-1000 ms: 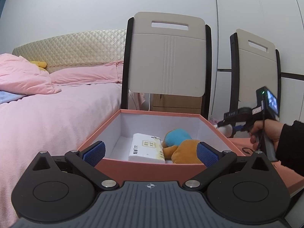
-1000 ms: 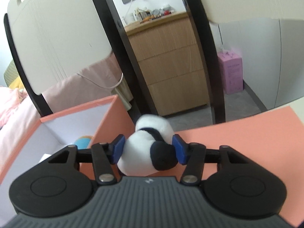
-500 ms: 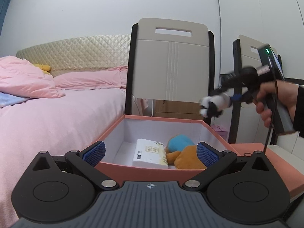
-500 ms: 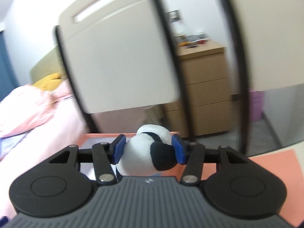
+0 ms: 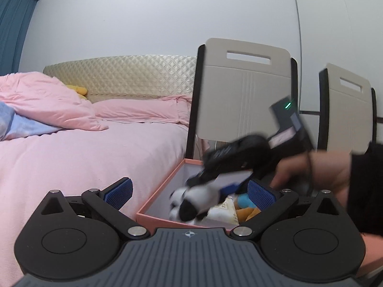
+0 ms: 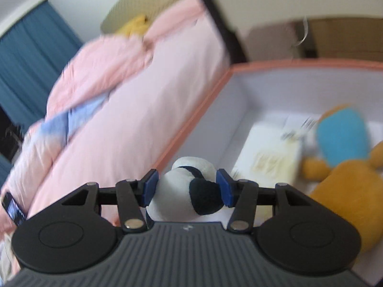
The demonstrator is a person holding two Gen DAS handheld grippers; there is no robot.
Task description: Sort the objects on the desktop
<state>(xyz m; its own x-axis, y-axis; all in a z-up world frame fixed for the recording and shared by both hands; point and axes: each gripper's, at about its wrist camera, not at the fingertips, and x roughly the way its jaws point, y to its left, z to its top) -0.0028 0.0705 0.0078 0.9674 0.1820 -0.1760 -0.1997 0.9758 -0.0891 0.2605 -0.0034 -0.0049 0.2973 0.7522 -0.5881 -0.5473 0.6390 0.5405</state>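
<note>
My right gripper (image 6: 186,187) is shut on a small black-and-white panda plush (image 6: 189,191), its blue pads pressed against both sides. It hangs over the near left corner of the salmon box (image 6: 198,110). In the left wrist view the panda plush (image 5: 191,202) and the right gripper (image 5: 203,191) appear blurred above the box (image 5: 158,196). Inside lie a white tissue pack (image 6: 268,155) and an orange and blue plush toy (image 6: 344,162). My left gripper (image 5: 190,192) stands open in front of the box, holding nothing.
A bed with pink bedding (image 5: 71,148) runs along the left of the box. Two chairs (image 5: 244,95) stand behind it. A hand (image 5: 318,169) and dark sleeve hold the right gripper. A phone-like screen (image 6: 13,211) lies at the left edge.
The right gripper swung left with the panda plush, from beside the box to above its inside, tilting downward. The left gripper's view shifted a little, so the box now sits further right.
</note>
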